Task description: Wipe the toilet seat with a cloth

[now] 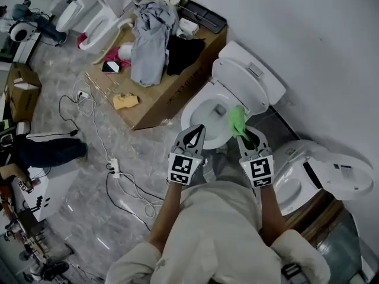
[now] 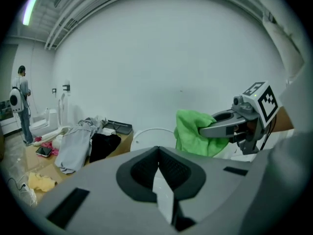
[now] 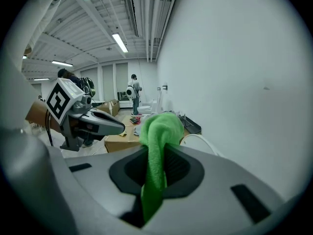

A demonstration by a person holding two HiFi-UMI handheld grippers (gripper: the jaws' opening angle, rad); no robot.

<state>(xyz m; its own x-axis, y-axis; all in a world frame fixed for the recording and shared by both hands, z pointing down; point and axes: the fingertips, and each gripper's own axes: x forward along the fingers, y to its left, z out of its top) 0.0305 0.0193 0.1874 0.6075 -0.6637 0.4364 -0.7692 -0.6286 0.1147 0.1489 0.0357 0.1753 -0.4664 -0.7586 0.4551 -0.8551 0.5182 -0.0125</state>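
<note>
Right gripper (image 3: 155,173) jaws pinch cloth (image 3: 159,129) | left gripper (image 2: 157,155) jaws together

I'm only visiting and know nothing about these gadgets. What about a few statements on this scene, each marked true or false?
1. The right gripper is clamped on a green cloth. True.
2. The left gripper grips a cloth too. False: its jaws are shut on nothing.
3. The toilet lid is down. False: it stands raised, leaving the bowl open.
4. Clothes lie piled on a cardboard box. True.
</note>
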